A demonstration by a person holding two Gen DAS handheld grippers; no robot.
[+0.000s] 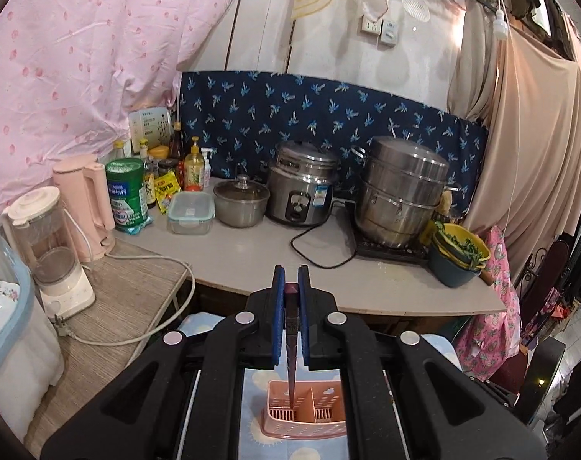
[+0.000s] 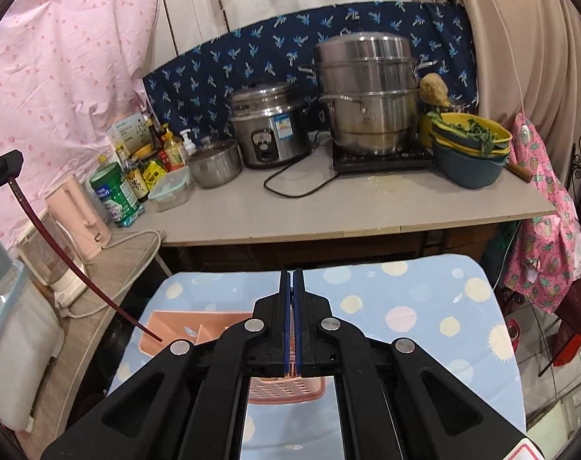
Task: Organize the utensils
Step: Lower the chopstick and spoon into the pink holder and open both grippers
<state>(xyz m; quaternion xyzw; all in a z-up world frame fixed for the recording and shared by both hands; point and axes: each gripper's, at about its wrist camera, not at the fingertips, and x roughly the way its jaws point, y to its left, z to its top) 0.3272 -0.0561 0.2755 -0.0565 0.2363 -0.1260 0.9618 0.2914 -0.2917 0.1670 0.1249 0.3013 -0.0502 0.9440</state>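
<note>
My left gripper (image 1: 291, 270) is shut on a dark maroon chopstick (image 1: 291, 345). The stick hangs down between the blue pads, and its tip reaches into the left compartment of a pink slotted utensil basket (image 1: 306, 418). In the right wrist view the same chopstick (image 2: 60, 253) slants down from the left gripper (image 2: 3, 168) at the left edge to the basket (image 2: 168, 326). My right gripper (image 2: 292, 278) hovers above the basket, its pads shut together with nothing between them. The basket stands on a small table with a blue dotted cloth (image 2: 405, 306).
Behind the table runs a grey counter (image 2: 367, 207) with a rice cooker (image 2: 265, 130), a stacked steel steamer (image 2: 367, 88), a lidded pot (image 2: 214, 165), stacked bowls (image 2: 468, 153), bottles and a green tin (image 2: 114, 195). A pink kettle (image 1: 85, 207) and a blender (image 1: 53, 245) stand on the left side table.
</note>
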